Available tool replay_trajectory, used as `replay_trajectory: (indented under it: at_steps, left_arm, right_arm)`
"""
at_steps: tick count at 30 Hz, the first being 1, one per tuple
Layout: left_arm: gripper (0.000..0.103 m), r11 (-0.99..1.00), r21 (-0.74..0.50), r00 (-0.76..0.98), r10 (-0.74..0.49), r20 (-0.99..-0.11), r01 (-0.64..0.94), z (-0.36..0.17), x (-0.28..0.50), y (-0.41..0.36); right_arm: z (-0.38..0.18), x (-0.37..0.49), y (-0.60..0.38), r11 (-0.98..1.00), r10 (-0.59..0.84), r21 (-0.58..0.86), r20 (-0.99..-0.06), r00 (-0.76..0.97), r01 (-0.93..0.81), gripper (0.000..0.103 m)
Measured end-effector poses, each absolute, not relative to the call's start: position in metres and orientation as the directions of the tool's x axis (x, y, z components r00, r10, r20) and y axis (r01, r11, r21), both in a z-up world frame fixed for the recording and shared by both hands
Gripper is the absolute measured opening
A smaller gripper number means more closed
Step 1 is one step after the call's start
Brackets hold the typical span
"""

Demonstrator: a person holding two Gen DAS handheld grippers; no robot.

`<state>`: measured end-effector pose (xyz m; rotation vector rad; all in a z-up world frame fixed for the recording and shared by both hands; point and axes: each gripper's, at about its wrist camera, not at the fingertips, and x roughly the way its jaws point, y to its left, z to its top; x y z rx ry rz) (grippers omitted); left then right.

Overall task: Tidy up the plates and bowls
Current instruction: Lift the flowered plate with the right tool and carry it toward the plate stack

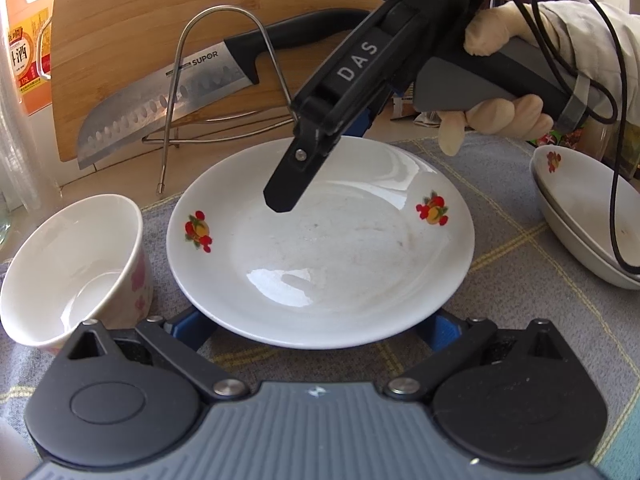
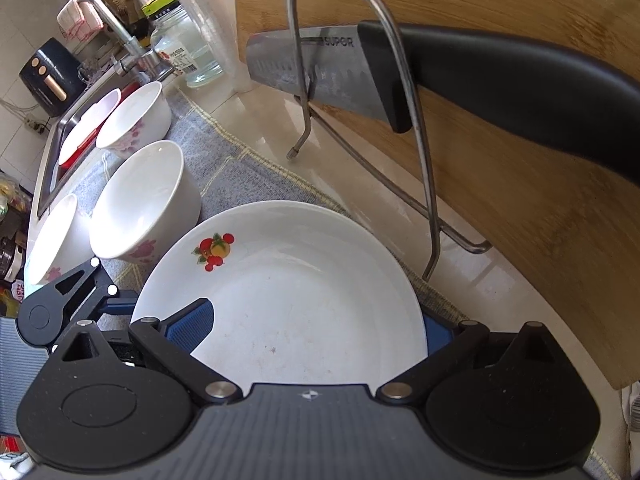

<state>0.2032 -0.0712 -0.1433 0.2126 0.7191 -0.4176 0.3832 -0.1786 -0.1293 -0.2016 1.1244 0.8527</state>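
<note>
A white plate with fruit prints (image 1: 320, 240) lies on the grey cloth; it also shows in the right wrist view (image 2: 288, 288). My right gripper (image 2: 316, 328) straddles its rim, one blue pad (image 2: 188, 328) over the inside and the other under the outside, jaws still wide. In the left wrist view the right gripper's black finger (image 1: 296, 172) hangs over the plate's far side. My left gripper (image 1: 316, 328) is open, its blue pads at the plate's near rim, under it. A white bowl with pink flowers (image 1: 76, 268) stands left of the plate.
Two stacked fruit-print plates (image 1: 584, 224) lie at the right. More white bowls (image 2: 144, 200) line up toward the sink (image 2: 60, 136). A wire rack (image 2: 360, 120) holds a knife (image 1: 168, 100) and a wooden cutting board (image 2: 520, 160) behind the plate.
</note>
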Motion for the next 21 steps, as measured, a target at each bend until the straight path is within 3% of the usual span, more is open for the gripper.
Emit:
replay_trajectory:
  at_steps: [21]
  left_arm:
    - [0.102,0.887,0.071,0.674,-0.293,-0.678,0.456,-0.134,0.183,-0.076]
  right_arm:
    - [-0.120,0.359,-0.188,0.683,0.514,0.290,-0.843,0.159,-0.670,0.103]
